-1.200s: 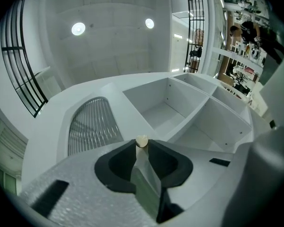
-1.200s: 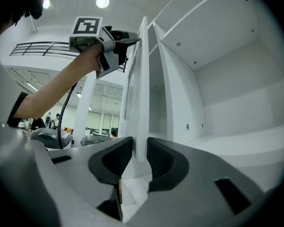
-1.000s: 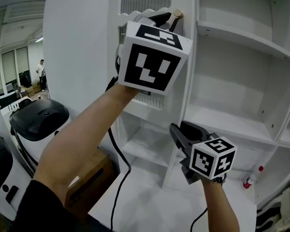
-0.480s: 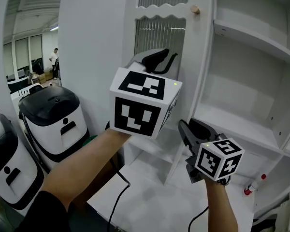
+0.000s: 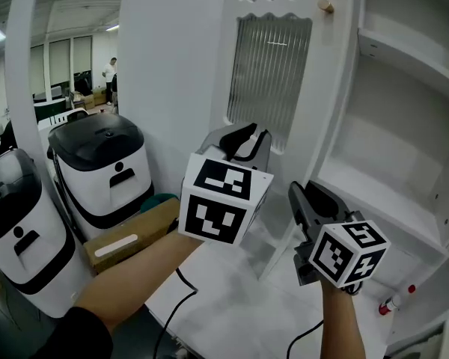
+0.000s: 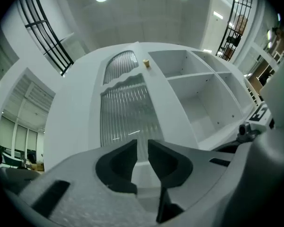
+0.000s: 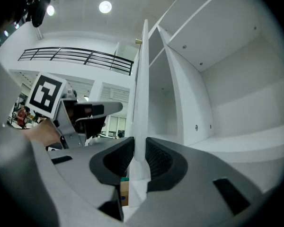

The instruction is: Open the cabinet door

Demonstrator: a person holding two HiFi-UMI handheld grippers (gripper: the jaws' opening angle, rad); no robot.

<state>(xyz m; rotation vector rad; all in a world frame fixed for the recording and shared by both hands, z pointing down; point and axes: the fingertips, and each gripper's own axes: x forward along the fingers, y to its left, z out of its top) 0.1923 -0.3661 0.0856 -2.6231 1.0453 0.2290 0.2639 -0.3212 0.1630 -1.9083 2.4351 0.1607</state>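
Right gripper (image 7: 139, 149) has the lower free edge of the cabinet door (image 5: 318, 88) edge-on between its jaws, which have just been closing and now sit snug against both faces. Left gripper (image 5: 248, 137) is just left of it, facing the door's ribbed panel (image 6: 125, 112), jaws a crack apart and holding nothing. Door's swung wide, well clear of the shelves (image 5: 404, 58) on the right.

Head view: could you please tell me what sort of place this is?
Probably an office or lab: a white cabinet door and bare shelves, two black-topped white machines, and a person in a windowed room beyond.
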